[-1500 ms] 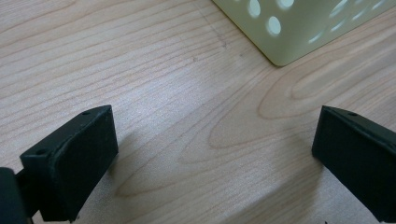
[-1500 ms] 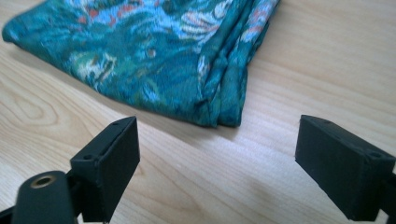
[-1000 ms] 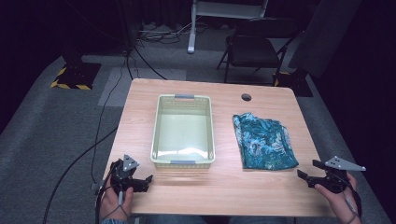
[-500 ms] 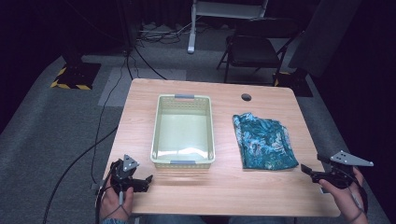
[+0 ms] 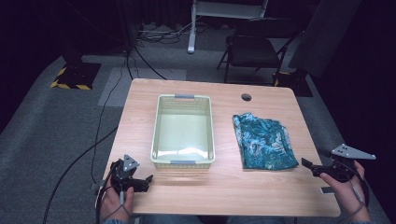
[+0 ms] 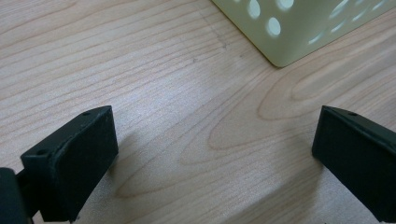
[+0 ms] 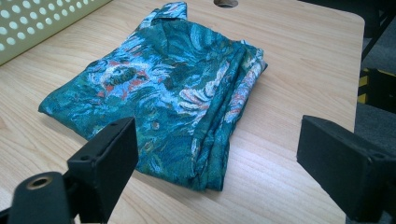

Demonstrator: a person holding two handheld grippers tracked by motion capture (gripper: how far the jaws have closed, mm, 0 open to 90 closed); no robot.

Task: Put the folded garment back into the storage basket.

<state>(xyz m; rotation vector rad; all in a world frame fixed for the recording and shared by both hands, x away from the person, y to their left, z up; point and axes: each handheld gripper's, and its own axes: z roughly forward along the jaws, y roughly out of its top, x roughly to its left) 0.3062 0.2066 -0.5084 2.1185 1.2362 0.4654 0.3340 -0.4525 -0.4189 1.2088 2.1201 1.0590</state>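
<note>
A folded garment point(image 5: 265, 143) of teal cloth, printed with swirls of pale blue, white and touches of red-orange, lies flat on the wooden table point(image 5: 224, 193), just to the right of the pale green perforated basket point(image 5: 183, 130) that stands at the table's middle. In the right gripper view the garment point(image 7: 163, 88) shows several stacked folds along its near right edge, a collar-like fold at its far end, and a small round button near its near edge. Beyond the garment, farther from the person than the basket's far right corner, a round hole point(image 5: 246, 97) is cut in the table. The right tongs point(image 5: 312, 166) are held at the table's edge, right of the basket and near the garment's near right corner, jaws spread and empty. The left tongs point(image 5: 144, 182) rest low over the table off the basket's near left corner, jaws also spread wide with bare wood between them.
</note>
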